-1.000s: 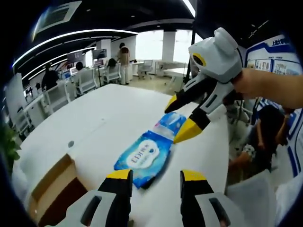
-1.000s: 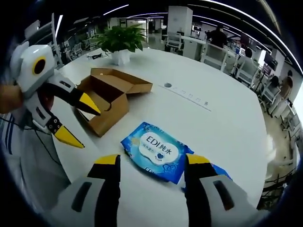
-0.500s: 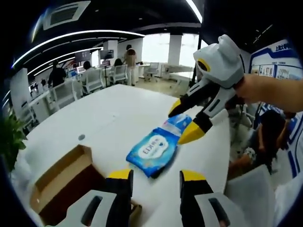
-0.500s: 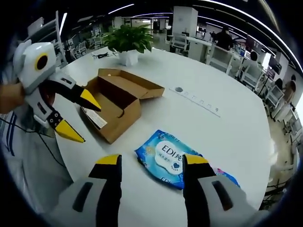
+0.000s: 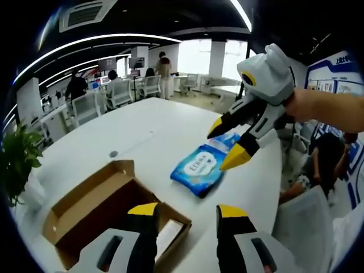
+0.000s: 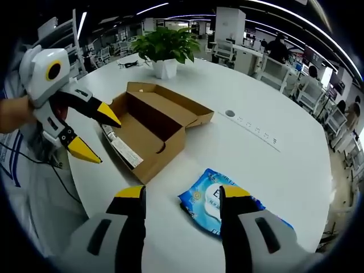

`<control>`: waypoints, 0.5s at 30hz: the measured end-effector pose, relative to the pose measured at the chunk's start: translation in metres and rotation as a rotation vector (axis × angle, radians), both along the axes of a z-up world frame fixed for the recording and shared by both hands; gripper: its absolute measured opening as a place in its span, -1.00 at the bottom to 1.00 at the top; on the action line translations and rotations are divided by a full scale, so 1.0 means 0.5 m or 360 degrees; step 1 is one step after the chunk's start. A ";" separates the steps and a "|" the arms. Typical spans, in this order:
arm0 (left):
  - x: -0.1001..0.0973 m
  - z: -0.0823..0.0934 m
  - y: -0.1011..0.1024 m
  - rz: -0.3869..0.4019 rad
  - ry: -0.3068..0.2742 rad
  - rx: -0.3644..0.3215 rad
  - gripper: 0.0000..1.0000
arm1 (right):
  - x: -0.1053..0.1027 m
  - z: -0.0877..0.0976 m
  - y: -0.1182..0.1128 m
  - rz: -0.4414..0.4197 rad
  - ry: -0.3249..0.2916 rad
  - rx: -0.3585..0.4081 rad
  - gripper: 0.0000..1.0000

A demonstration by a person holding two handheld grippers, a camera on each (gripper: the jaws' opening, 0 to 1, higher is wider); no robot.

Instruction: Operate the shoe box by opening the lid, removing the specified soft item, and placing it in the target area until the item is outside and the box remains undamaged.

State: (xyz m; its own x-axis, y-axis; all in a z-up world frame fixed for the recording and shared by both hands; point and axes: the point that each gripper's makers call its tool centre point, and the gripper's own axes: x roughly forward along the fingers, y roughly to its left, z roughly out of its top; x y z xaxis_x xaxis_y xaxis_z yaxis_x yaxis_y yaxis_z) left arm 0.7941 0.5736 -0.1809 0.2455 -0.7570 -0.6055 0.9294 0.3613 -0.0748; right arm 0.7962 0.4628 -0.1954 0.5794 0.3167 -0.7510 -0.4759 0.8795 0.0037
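A blue wet-wipes pack (image 5: 202, 166) lies flat on the white table (image 5: 136, 136), free of both grippers. The brown cardboard shoe box (image 6: 153, 128) stands open beside it, lid folded back, its inside dark. My left gripper (image 5: 186, 210) is open above the box's near corner; it also appears as the left gripper (image 6: 94, 135) beside the box, yellow tips apart. My right gripper (image 6: 182, 193) is open just short of the pack (image 6: 219, 207); seen from the other side, the right gripper (image 5: 227, 142) hovers open over the pack's far end.
A potted plant (image 6: 165, 51) stands behind the box on the table. A round cable grommet (image 6: 230, 114) sits mid-table. A person's hand (image 5: 318, 108) holds the right gripper. Office chairs and people fill the background.
Both views have pulled back from the wipes pack, which stays lying on the table. The open box has come further into both views. Both grippers stay open.
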 end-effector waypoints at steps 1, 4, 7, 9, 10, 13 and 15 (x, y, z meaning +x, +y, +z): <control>0.001 -0.001 0.007 0.0005 -0.0001 0.0003 -0.19 | -0.004 0.002 0.012 0.0007 0.0002 0.0001 -0.03; 0.007 -0.003 0.021 0.0014 0.0001 0.0006 -0.18 | 0.010 -0.001 0.022 0.0019 0.0004 0.0003 -0.03; 0.013 -0.005 0.040 0.0027 0.0003 0.0006 -0.17 | 0.016 -0.002 0.036 0.0039 0.0012 0.0002 -0.03; 0.017 -0.008 0.050 0.0033 0.0002 0.0009 -0.16 | 0.022 -0.003 0.040 0.0046 0.0014 0.0000 -0.04; 0.021 -0.011 0.058 0.0037 0.0002 0.0012 -0.16 | 0.024 -0.003 0.045 0.0051 0.0017 0.0002 -0.05; 0.030 -0.018 0.077 0.0049 0.0003 0.0021 -0.16 | 0.022 -0.004 0.060 0.0065 0.0026 0.0003 -0.08; 0.034 -0.021 0.091 0.0056 0.0001 0.0030 -0.15 | 0.022 -0.006 0.071 0.0078 0.0033 0.0000 -0.08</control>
